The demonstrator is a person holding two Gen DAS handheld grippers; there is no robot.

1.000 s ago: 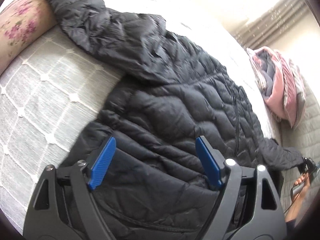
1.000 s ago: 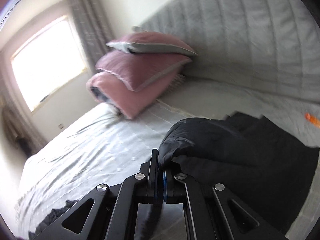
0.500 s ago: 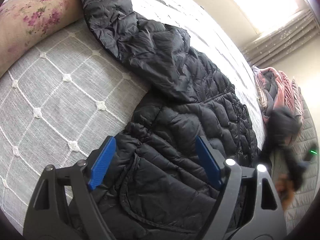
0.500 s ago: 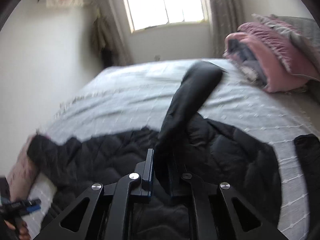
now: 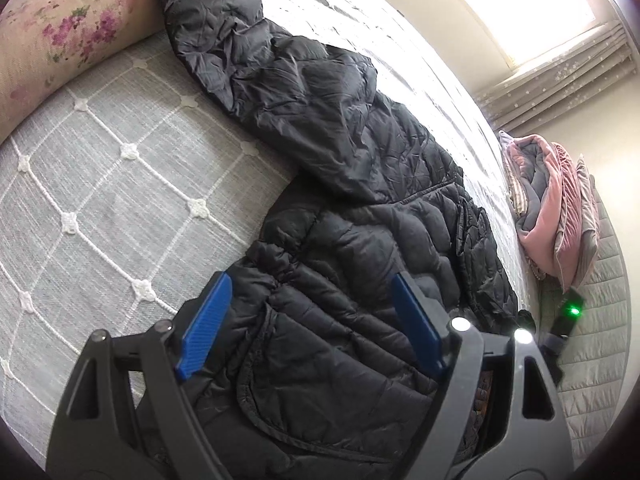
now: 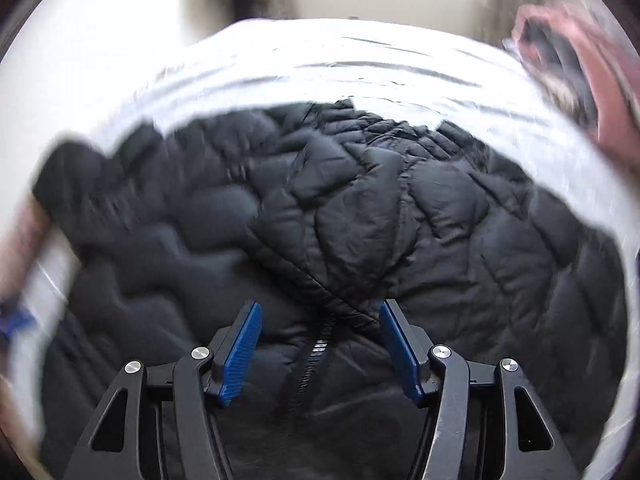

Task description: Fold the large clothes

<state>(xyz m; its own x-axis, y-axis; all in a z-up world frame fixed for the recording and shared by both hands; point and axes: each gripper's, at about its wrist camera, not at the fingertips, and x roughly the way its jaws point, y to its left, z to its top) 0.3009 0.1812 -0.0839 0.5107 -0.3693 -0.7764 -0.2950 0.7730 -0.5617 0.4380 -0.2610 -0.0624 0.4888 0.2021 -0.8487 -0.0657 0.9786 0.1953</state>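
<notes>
From the left wrist camera, the black quilted jacket [image 5: 360, 240] lies spread on the grey bedspread [image 5: 100, 200], whose white stitching forms a diamond lattice with small flowers at the crossings. The jacket's long axis runs from the bottom of the picture, under the gripper, up and away toward the far edge of the bed. One sleeve [image 5: 248, 48] stretches on toward the upper left, its end beside a floral cushion [image 5: 68, 36]. The left gripper [image 5: 308, 324] hangs over the lower body of the jacket with its blue pads [image 5: 204, 324] set wide apart and nothing pinched between them. A pile of pink and grey bedding [image 5: 556, 216] sits well apart at the right, near the curtain [image 5: 560, 80], and a dark device with a green light [image 5: 570, 312] shows at the right edge. From the right wrist camera, blurred toward the edges, the jacket [image 6: 340, 208] fills most of the picture, lying across it from left to right on the pale bedspread [image 6: 320, 56]. The right gripper [image 6: 320, 344] points down at the zipper [image 6: 316, 356], which runs between its pads [image 6: 240, 352]; the jaws are opening, and the pads press on nothing. The pink bedding [image 6: 580, 56] lies at the upper right.
</notes>
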